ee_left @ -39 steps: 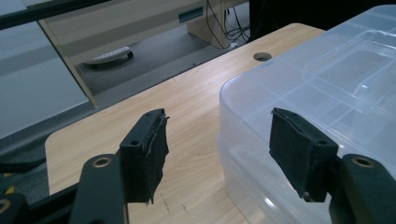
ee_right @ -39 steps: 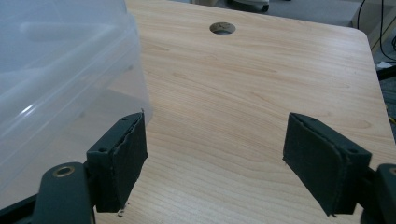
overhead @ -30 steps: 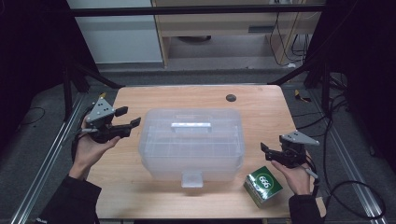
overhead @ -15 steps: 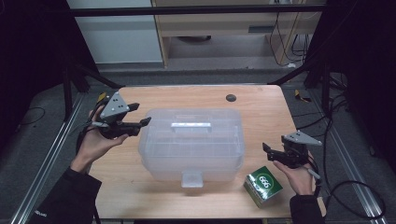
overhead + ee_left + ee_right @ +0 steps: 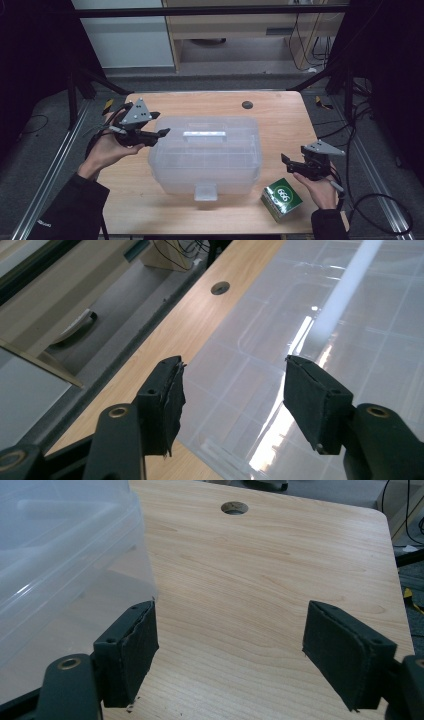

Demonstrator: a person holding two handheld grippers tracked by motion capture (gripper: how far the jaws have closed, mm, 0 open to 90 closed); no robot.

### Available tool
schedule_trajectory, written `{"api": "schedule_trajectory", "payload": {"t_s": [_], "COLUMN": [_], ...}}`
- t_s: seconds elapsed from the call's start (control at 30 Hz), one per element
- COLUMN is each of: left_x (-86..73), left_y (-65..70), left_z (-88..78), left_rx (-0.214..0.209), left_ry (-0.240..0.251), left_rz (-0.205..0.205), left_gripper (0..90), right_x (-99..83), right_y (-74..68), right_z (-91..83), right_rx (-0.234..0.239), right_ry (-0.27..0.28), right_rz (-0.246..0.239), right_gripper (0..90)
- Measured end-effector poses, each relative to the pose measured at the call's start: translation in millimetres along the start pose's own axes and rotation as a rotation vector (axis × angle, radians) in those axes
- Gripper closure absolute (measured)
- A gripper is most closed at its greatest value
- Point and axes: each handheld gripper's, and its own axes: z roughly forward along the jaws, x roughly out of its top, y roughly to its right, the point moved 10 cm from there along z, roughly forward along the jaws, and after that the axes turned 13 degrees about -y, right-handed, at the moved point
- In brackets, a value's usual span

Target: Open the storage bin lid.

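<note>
A clear plastic storage box [image 5: 205, 160] with its lid on stands in the middle of the wooden table [image 5: 280, 125]. My left gripper [image 5: 159, 123] hovers at the box's far left corner. In the left gripper view this gripper [image 5: 232, 375] hangs over the lid [image 5: 320, 315]; its jaws have just been closing a little, they stand open, and nothing is between them. My right gripper [image 5: 287, 162] is held to the right of the box and apart from it. In the right gripper view it [image 5: 230, 625] is open over bare wood, with the box wall [image 5: 60, 555] at its left.
A small green carton [image 5: 282, 199] lies at the table's front right, just below my right hand. A round cable hole [image 5: 247, 105] sits near the far edge. The box has a white handle [image 5: 204, 134] on top and a latch tab [image 5: 205, 191] at the front.
My left gripper has moved right and up, from beside the table's left edge to the box's left corner. The right gripper has kept still.
</note>
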Motion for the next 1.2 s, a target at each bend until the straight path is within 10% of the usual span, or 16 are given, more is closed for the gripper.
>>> {"api": "schedule_trajectory", "payload": {"t_s": [1.2], "left_x": [30.2], "left_y": [44.3], "left_z": [19.3], "left_rx": [-0.042], "left_ry": [-0.154], "left_rz": [0.322], "left_gripper": [46.1], "right_x": [0.9], "right_y": [-7.3], "right_z": [-1.2], "right_rx": [0.037], "right_ry": [-0.015], "right_rz": [-0.013], "right_gripper": [26.6]}}
